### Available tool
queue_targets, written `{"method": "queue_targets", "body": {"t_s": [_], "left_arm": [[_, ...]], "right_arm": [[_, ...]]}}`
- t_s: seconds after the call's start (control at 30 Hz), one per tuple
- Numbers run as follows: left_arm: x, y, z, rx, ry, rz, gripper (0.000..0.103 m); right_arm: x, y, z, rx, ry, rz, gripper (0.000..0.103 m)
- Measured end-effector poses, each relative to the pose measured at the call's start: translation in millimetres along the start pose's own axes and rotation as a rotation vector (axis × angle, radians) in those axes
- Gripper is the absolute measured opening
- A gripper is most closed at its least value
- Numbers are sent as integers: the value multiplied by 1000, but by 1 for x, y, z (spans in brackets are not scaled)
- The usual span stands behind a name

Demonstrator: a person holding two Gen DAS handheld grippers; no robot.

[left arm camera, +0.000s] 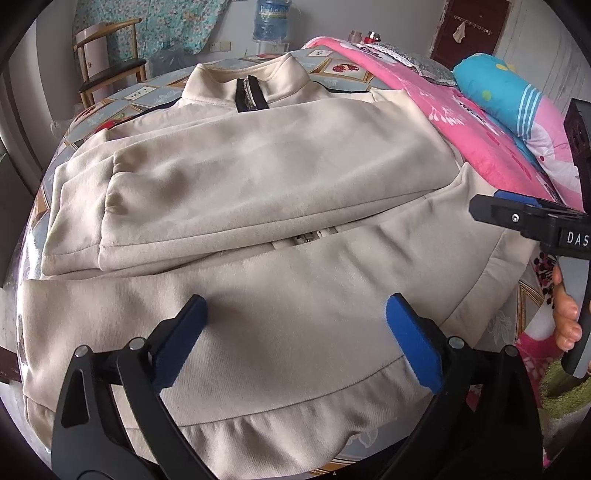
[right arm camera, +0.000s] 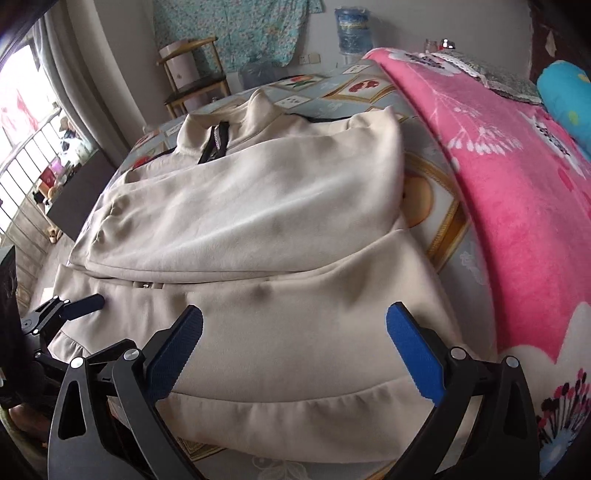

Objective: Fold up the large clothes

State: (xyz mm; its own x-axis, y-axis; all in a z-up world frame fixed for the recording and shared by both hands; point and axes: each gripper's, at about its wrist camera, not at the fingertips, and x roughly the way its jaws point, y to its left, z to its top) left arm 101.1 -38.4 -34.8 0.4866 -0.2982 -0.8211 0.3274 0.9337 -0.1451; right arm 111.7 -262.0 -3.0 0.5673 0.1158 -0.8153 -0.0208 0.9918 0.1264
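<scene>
A cream zip-up jacket (left arm camera: 258, 177) lies flat on the bed, collar and black zipper (left arm camera: 251, 94) at the far end, both sleeves folded across the chest. Its ribbed hem (left arm camera: 258, 424) is nearest me. My left gripper (left arm camera: 295, 317) is open and empty, hovering just above the lower body of the jacket. My right gripper (right arm camera: 295, 328) is open and empty over the hem area of the same jacket (right arm camera: 258, 199). The right gripper shows at the right edge of the left wrist view (left arm camera: 517, 210); the left gripper shows at the left edge of the right wrist view (right arm camera: 70, 306).
A pink floral blanket (right arm camera: 509, 192) lies along the right of the bed with a blue pillow (left arm camera: 495, 85) beyond it. The bed sheet (right arm camera: 428, 206) has framed picture prints. A wooden chair (right arm camera: 195, 74) and a water bottle (right arm camera: 352, 29) stand by the far wall.
</scene>
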Motion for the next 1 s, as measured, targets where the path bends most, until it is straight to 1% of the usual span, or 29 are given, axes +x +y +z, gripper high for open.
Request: {"method": "queue_targets", "body": {"t_s": [0.1,0.17,0.2,0.27,0.3,0.33,0.43,0.5,0.57,0.63,0.67,0.7,0.73,0.77,0.8,0.83,0.87,0.9,0.93,1.0], "left_arm": [[-1,1,-1,-1,-9,-6,94],[-5,5,-2,-20,-23,-23,94],[-8,8,-2,-31,-29,-29,94],[-16,18,-3,-54,-50,-26,94],[-23,26,-4,-65,-67,-17,94],[-30,33,-6,-75,-85,-5,94],[-51,55,-12,-99,-125,44,94],[-64,69,-19,-110,-143,67,94],[-74,80,-29,-114,-144,77,94],[-76,91,-38,-133,-128,99,94],[-76,97,-44,-150,-118,110,94],[-75,104,-49,-170,-114,117,94],[-75,110,-55,-187,-117,116,94],[-73,117,-59,-207,-123,106,94],[-71,121,-63,-219,-127,90,94],[-70,125,-66,-224,-134,77,94],[-71,126,-66,-219,-144,73,94],[-70,126,-66,-211,-146,75,94],[-69,126,-65,-205,-143,79,94],[-70,125,-64,-203,-140,79,94]], "right_arm": [[2,-10,-1,-13,14,-39,97],[6,-11,-1,-30,17,-91,97],[8,-12,-2,-42,13,-136,97],[11,-16,1,-66,-3,-305,97],[10,-19,3,-63,-16,-355,97],[6,-24,6,-49,-31,-365,97],[-13,-34,11,16,-84,-327,97],[-28,-36,12,29,-126,-302,95],[-41,-34,8,28,-155,-264,91],[-47,-32,4,33,-158,-205,86],[-48,-32,-1,38,-149,-177,80],[-48,-31,-6,41,-139,-161,76],[-45,-30,-12,43,-120,-149,68],[-40,-30,-18,48,-88,-143,57],[-34,-31,-24,55,-56,-136,52],[-24,-33,-31,66,-22,-146,47],[-16,-37,-37,77,10,-168,38],[-10,-40,-42,89,36,-186,33],[-11,-45,-44,116,29,-163,33],[-22,-45,-42,143,15,-164,28]]}}
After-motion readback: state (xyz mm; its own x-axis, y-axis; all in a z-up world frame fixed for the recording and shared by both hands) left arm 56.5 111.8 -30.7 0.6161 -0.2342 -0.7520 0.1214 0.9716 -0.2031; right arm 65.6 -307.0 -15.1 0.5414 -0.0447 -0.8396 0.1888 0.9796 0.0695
